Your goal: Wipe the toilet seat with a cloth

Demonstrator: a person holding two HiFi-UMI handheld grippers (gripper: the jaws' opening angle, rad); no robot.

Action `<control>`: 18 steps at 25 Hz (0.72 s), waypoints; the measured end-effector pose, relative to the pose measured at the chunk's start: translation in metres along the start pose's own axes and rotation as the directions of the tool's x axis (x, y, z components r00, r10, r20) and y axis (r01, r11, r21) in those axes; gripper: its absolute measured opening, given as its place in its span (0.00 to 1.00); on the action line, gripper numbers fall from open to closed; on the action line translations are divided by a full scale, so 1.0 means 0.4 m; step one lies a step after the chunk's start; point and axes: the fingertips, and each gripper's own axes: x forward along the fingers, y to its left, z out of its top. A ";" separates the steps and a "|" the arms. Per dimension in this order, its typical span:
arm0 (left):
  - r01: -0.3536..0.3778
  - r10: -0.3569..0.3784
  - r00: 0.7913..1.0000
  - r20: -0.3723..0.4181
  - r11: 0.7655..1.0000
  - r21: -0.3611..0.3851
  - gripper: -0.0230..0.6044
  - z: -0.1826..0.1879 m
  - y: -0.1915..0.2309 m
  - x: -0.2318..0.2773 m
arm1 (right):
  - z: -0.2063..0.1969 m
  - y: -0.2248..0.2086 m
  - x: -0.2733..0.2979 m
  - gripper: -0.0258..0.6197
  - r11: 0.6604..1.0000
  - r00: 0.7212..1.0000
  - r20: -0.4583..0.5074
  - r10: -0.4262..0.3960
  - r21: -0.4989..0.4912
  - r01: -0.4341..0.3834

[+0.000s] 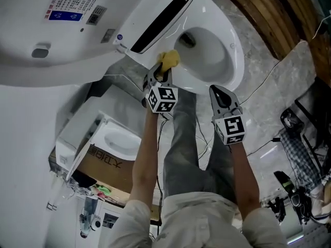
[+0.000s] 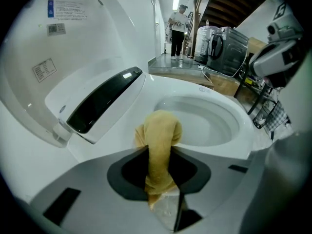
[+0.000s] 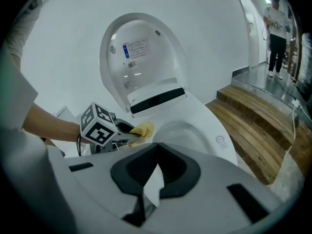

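A white toilet stands with its lid (image 1: 46,30) raised and its seat rim (image 1: 235,61) around the bowl. My left gripper (image 1: 163,72) is shut on a yellow cloth (image 1: 168,59), and the cloth rests on the rim's rear left part, beside the black panel (image 1: 160,19). In the left gripper view the cloth (image 2: 158,145) hangs between the jaws of the left gripper (image 2: 158,155) over the seat (image 2: 195,89). My right gripper (image 1: 215,89) hovers shut and holds nothing, near the bowl's front edge. The right gripper (image 3: 157,147) looks at the seat (image 3: 214,145), the cloth (image 3: 144,129) and the left gripper (image 3: 127,134).
Wooden steps (image 3: 258,126) run to the right of the toilet. A cardboard box with a white basin (image 1: 106,159) sits at the left. Cables (image 1: 269,81) lie on the marble floor. A person (image 2: 178,26) stands far down the corridor near machines (image 2: 226,43).
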 end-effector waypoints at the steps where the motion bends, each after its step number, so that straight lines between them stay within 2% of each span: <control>1: -0.012 0.012 1.000 -0.003 1.000 -0.002 0.22 -0.001 -0.003 0.001 | -0.005 -0.006 -0.004 0.05 1.000 1.000 0.001 0.011 -0.007 -0.011; 7: -0.059 0.059 0.998 -0.019 0.998 -0.033 0.22 -0.010 -0.035 0.002 | -0.043 -0.044 -0.042 0.05 0.996 0.997 -0.018 0.070 -0.053 -0.071; 18: -0.062 0.060 0.998 -0.027 0.993 -0.097 0.22 -0.038 -0.145 -0.010 | -0.102 -0.050 -0.088 0.05 0.980 0.984 -0.039 0.171 -0.096 -0.174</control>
